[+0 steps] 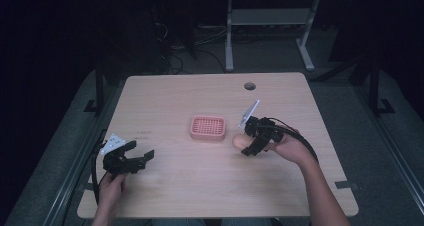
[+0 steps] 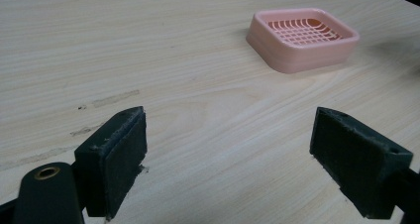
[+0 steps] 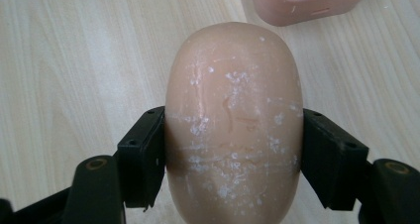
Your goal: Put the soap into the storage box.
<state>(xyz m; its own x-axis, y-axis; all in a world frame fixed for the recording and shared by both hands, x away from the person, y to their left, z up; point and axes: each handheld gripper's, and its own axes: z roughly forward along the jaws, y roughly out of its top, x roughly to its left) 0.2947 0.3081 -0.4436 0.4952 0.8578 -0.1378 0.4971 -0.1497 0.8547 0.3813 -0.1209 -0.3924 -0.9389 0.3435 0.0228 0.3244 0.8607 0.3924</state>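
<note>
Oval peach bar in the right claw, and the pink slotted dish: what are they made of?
Oval peach bar: probably soap, waxy and matte, with white flaky scuffs. Pink slotted dish: looks like moulded plastic, smooth, with a slight sheen and a grid floor.

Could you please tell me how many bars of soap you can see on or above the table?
1: the soap bar is clamped in the right gripper, just right of the pink soap dish, whose grid looks empty.

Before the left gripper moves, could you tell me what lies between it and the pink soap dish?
Only bare table, as the left gripper view shows, between the left gripper and the soap dish.
</note>
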